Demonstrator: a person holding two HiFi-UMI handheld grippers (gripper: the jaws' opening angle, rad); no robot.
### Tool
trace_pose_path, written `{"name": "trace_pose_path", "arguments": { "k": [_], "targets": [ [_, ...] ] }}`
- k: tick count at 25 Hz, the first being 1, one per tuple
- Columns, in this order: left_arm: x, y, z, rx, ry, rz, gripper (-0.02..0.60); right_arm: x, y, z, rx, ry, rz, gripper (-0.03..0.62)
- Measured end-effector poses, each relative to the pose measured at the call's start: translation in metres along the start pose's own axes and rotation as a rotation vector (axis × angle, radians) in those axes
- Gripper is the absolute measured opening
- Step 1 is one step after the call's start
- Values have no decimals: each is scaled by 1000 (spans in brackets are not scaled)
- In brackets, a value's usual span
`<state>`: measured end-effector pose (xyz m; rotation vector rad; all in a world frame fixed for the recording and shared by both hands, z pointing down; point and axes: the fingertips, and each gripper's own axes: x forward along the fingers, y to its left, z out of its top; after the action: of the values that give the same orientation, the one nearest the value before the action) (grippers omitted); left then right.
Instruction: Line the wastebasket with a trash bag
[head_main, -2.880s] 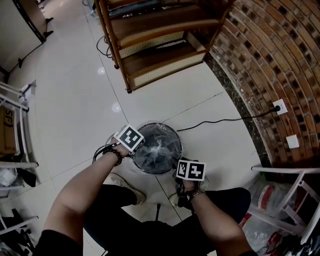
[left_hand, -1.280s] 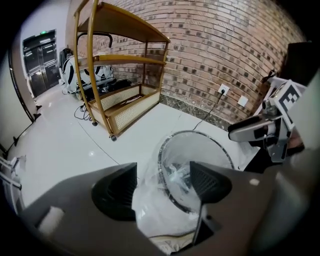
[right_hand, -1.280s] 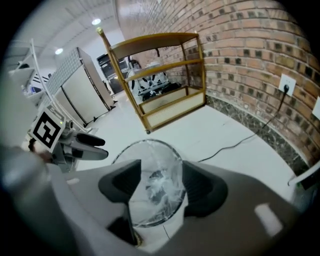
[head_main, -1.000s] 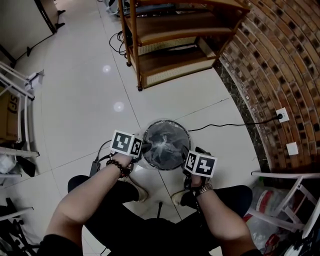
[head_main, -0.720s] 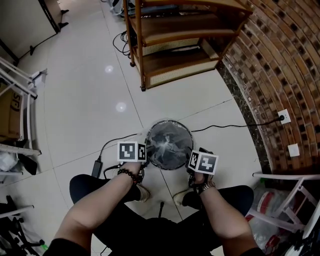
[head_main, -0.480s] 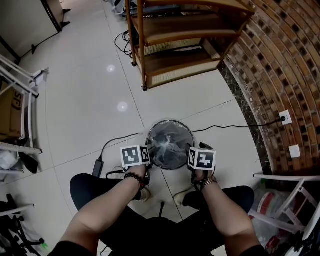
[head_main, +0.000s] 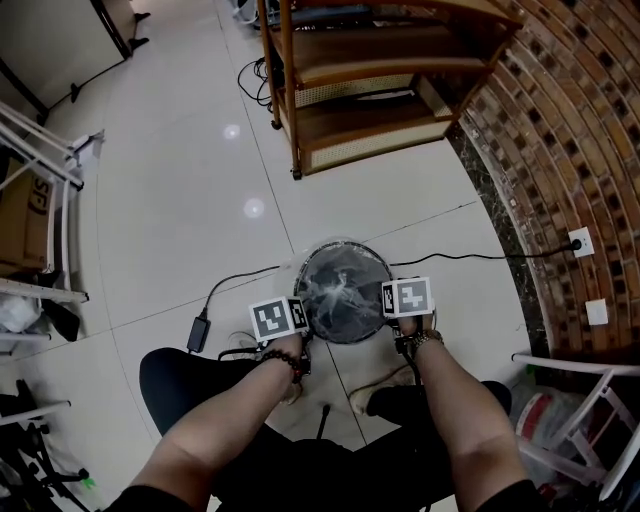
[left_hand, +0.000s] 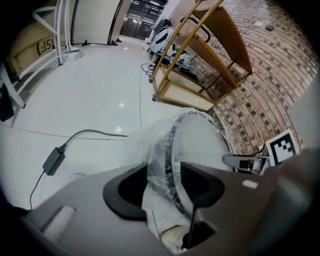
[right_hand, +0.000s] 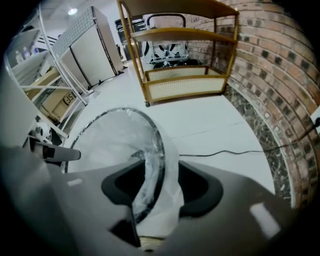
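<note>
Left gripper (left_hand: 164, 177) and right gripper (right_hand: 159, 187) have just been closing their jaws, and each pinches the clear trash bag (head_main: 340, 288) over the wastebasket (head_main: 345, 245) rim, at its 8 and 3 o'clock in our head view. A wooden shelf (head_main: 370, 90) stands at 12. The cardboard box (head_main: 18, 205) at 9 bears print we cannot read.

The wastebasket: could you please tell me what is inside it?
A clear bag lines the wastebasket, its edge folded over the rim. The crumpled film covers the bottom, so anything beneath cannot be seen.
</note>
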<state>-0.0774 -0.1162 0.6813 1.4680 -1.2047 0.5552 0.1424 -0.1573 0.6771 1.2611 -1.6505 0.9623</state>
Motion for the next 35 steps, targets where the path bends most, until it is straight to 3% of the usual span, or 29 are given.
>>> {"name": "trace_pose_path", "arguments": {
  "k": [2, 7, 12, 15, 17, 19, 20, 22, 29, 35],
  "targets": [
    [5, 0, 0, 9, 5, 7, 184, 4, -1, -4, 5, 7, 3, 151],
    [13, 0, 1, 40, 6, 49, 73, 8, 0, -6, 23, 2, 8, 68],
    [15, -1, -3, 27, 21, 61, 61, 10, 2, -7, 51, -13, 6, 34],
    [17, 1, 10, 86, -36, 89, 58, 10, 1, -8, 51, -21, -4, 31],
    [13, -2, 9, 97, -20, 102, 73, 6, 2, -4, 30, -36, -11, 66],
    [6, 3, 6, 114, 4, 138, 209, 0, 3, 3, 16, -59, -9, 191],
    [2, 6, 7, 126, 5, 149, 232, -5, 2, 6, 14, -73, -8, 214],
    [-4, -2, 14, 138, -25, 103, 261, -19, 0, 16, 12, -115, -10, 235],
    [-45, -12, 44, 242, -127, 51, 268, -64, 8, 53, -30, -278, 9, 235],
    [-70, -35, 72, 450, -176, 20, 227, -75, 50, 69, -83, -312, 66, 234]
  ]
}}
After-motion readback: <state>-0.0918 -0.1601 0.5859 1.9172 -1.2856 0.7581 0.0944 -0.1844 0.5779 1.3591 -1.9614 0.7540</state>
